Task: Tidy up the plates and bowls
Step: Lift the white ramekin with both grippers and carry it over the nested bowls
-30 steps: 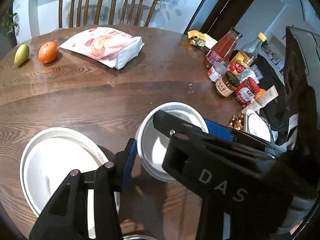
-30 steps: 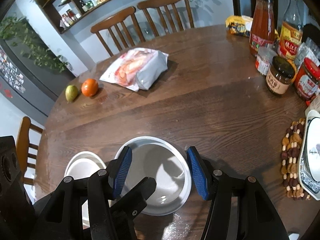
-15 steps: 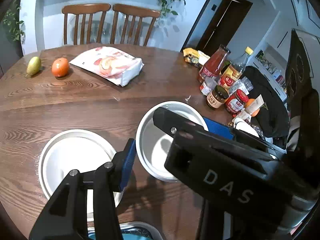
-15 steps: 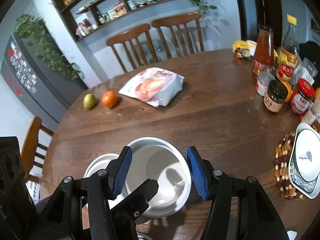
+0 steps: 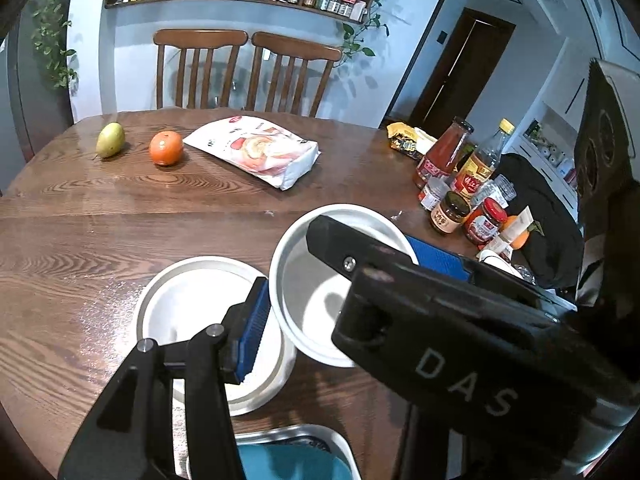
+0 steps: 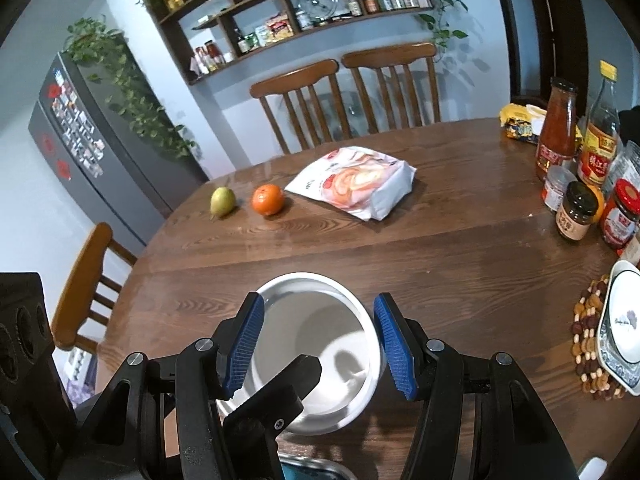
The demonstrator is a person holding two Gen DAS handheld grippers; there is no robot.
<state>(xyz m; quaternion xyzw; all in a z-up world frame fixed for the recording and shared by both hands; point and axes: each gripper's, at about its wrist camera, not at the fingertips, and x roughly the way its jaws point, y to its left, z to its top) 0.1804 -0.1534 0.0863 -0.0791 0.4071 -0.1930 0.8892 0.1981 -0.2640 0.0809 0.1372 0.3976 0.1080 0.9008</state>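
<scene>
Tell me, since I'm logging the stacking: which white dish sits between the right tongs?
The deep round bowl, framed by the right tongs. The flat plate lies beside it; the third dish rests far right on a bead mat.

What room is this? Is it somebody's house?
Most likely a home dining room or kitchen. There's a round wooden table with wooden chairs, a fridge covered in magnets, and wall shelves of jars and spices.
</scene>
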